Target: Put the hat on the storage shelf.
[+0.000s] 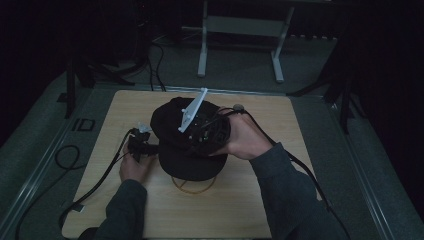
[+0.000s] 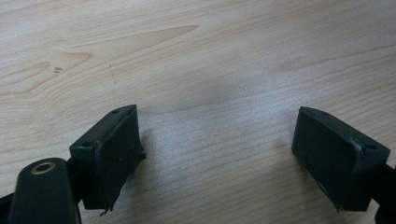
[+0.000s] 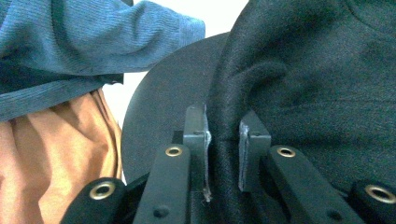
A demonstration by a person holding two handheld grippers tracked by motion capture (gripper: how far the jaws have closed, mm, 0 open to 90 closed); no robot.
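Observation:
A black cap (image 1: 172, 122) lies in the middle of the wooden table (image 1: 250, 200). My right gripper (image 1: 200, 134) rests on top of the cap, with a grey three-cornered plate (image 1: 192, 111) on it. In the right gripper view its jaws are shut on a fold of the cap's black fabric (image 3: 223, 140), and the cap's brim (image 3: 159, 126) curves off to the left. My left gripper (image 1: 149, 146) sits at the cap's left edge. In the left gripper view the left gripper (image 2: 217, 158) is open, with bare wood between its pads (image 2: 116, 158).
A thin tan loop (image 1: 192, 189) lies on the table under the cap's near edge. Black cables (image 1: 90, 187) trail off the table's left side. A metal stand (image 1: 240, 30) is on the floor behind the table. A person's blue-grey sleeve (image 3: 93, 42) hangs over orange cloth (image 3: 56, 163).

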